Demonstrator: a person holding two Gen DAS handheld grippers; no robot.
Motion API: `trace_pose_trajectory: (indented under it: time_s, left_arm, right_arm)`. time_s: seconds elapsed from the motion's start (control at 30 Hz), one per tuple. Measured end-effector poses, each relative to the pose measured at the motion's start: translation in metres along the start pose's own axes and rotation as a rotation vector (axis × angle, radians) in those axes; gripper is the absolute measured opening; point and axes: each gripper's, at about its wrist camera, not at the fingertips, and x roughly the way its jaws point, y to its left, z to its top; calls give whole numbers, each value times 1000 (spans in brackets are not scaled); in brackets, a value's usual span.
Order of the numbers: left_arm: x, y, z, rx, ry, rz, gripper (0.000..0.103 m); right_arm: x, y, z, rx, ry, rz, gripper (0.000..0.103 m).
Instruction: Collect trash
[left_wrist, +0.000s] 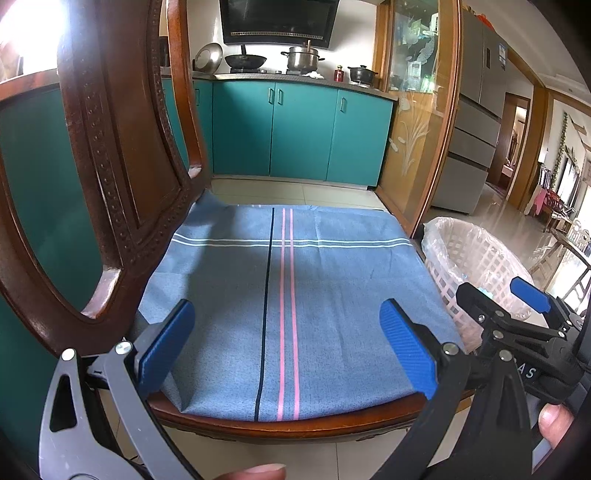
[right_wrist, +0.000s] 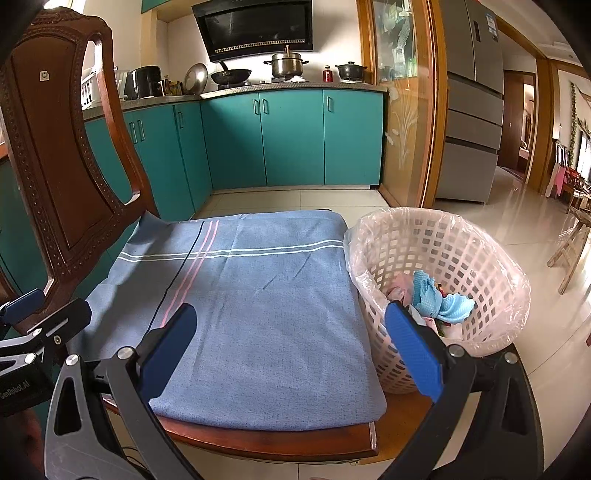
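A pale pink lattice trash basket (right_wrist: 443, 258) lined with a clear plastic bag stands on the floor beside the chair's right edge; it also shows in the left wrist view as the basket (left_wrist: 469, 254). Inside lie a crumpled light blue cloth (right_wrist: 437, 299) and other scraps. A blue striped cloth (left_wrist: 295, 295) (right_wrist: 258, 314) covers the wooden chair seat, with nothing lying on it. My left gripper (left_wrist: 288, 339) hangs open over the seat's front. My right gripper (right_wrist: 291, 343) is open too, its right finger (right_wrist: 413, 350) in front of the basket. Both hold nothing.
The carved chair back (left_wrist: 122, 166) rises close on the left. Teal kitchen cabinets (right_wrist: 291, 136) with pots on the counter stand behind. A glass-panelled door (right_wrist: 402, 103) and grey fridge (right_wrist: 472, 103) are to the right, with glossy tiled floor (right_wrist: 517, 221) beyond. A fingertip (left_wrist: 554, 421) shows low right.
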Motion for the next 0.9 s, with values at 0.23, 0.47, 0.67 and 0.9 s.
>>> trace_pose_trajectory:
  time_s: [0.23, 0.47, 0.67, 0.9]
  left_arm:
    - [1, -1, 0, 0, 0, -2, 100]
    - [1, -2, -1, 0, 0, -4, 100]
    - [2, -2, -1, 1, 2, -5, 100]
    - [1, -3, -1, 4, 3, -7, 100]
  right_arm:
    - [1, 0, 0, -1, -2, 0, 99]
    - [1, 0, 0, -2, -4, 0, 99]
    - [2, 1, -1, -5, -1, 3, 99]
    - [1, 2, -1, -5, 0, 4, 99]
